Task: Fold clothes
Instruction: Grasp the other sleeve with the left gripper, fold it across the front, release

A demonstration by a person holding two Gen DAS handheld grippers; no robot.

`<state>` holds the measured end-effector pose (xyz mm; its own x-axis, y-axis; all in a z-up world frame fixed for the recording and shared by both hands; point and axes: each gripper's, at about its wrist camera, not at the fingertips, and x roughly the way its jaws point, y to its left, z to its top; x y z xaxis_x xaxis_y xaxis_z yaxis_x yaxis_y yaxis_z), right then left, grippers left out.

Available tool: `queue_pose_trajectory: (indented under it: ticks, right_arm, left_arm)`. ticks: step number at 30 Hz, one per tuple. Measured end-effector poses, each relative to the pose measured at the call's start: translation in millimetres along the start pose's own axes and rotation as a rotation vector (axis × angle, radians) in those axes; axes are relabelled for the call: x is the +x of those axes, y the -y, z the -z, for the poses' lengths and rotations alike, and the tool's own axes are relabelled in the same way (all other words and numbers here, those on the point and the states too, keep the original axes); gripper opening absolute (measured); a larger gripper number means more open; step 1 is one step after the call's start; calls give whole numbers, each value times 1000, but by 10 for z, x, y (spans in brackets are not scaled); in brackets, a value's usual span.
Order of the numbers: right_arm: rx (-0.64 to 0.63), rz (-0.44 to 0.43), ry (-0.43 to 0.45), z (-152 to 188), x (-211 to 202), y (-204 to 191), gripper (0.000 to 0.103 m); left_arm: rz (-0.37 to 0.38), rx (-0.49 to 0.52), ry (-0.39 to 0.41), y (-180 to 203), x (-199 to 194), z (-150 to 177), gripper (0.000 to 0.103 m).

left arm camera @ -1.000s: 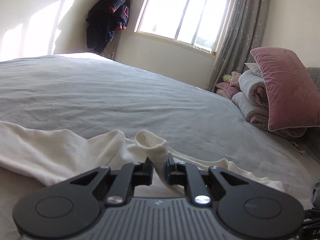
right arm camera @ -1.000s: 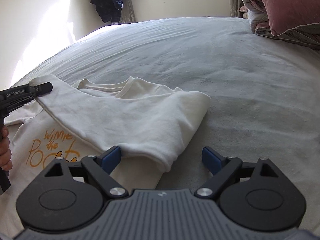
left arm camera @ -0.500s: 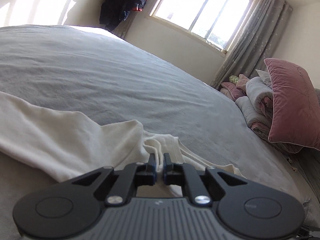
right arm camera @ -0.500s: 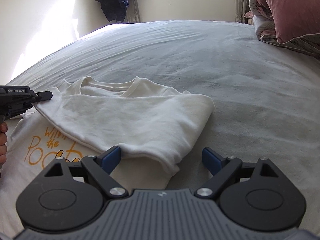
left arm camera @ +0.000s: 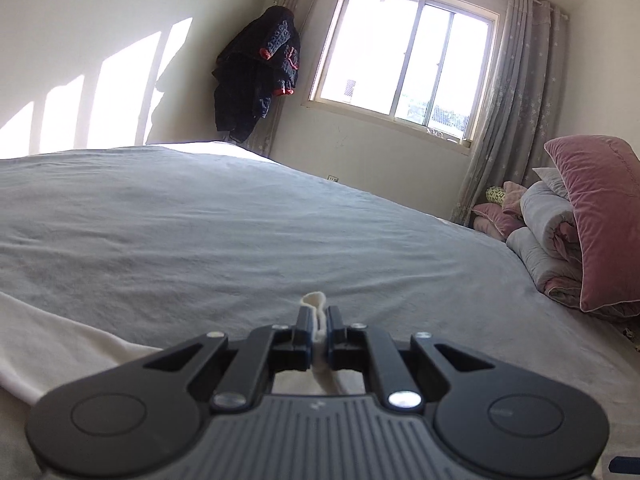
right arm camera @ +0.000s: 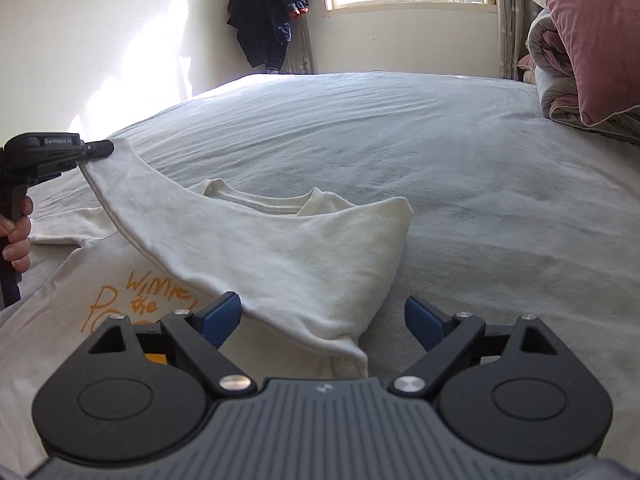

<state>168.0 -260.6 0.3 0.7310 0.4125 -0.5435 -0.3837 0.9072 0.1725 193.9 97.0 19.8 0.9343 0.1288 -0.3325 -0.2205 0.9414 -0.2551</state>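
Note:
A cream T-shirt [right arm camera: 288, 252] with orange lettering [right arm camera: 136, 300] lies on the grey bed [right arm camera: 460, 168], its right side folded over the chest. My left gripper [left arm camera: 314, 312] is shut on a corner of that folded cloth, and a small loop of fabric [left arm camera: 313, 300] sticks out above the fingertips. In the right wrist view the left gripper [right arm camera: 105, 147] holds that corner lifted at the far left, with the cloth stretched taut. My right gripper [right arm camera: 324, 320] stands open low over the shirt's near folded edge, nothing between its blue pads [right arm camera: 222, 316].
Pink pillows and rolled grey quilts [left arm camera: 572, 240] are stacked at the bed's right end. A dark jacket [left arm camera: 260, 76] hangs in the corner beside the window [left arm camera: 404, 64]. A person's hand [right arm camera: 16, 232] grips the left tool's handle.
My left gripper has lifted the pinched corner of the shirt up off the bed and pulled it left, drawing the folded flap taut. The right gripper stayed open and nearly still.

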Motion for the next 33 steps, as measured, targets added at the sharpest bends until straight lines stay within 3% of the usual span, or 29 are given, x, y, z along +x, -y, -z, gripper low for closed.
queue_pose_trajectory:
  ticks: [7, 10, 14, 19, 21, 22, 23, 29, 33]
  right_arm:
    - [269, -69, 127, -14, -40, 336, 91]
    - [363, -46, 210, -21, 8, 405, 70]
    - [438, -15, 172, -56, 191, 454, 59]
    - [503, -37, 123, -161, 434, 550, 56]
    - [502, -22, 124, -170, 510, 569, 47]
    - [490, -5, 122, -167, 545, 556, 22]
    - [491, 3, 124, -143, 547, 549, 8]
    - [461, 77, 235, -134, 284, 557, 6]
    - [445, 109, 214, -114, 345, 557, 6]
  left_arm:
    - [-90, -41, 0, -255, 0, 88, 7]
    - [-68, -78, -25, -330, 25, 122, 7]
    - [-25, -133, -68, -435, 88, 165, 7]
    - [30, -200, -122, -560, 167, 218, 8]
    - [57, -220, -136, -591, 205, 231, 8]
    - [70, -226, -137, -607, 220, 240, 7]
    - [89, -230, -126, -618, 221, 251, 7]
    - [272, -304, 0, -695, 144, 255, 7]
    - [149, -278, -65, -732, 266, 303, 7]
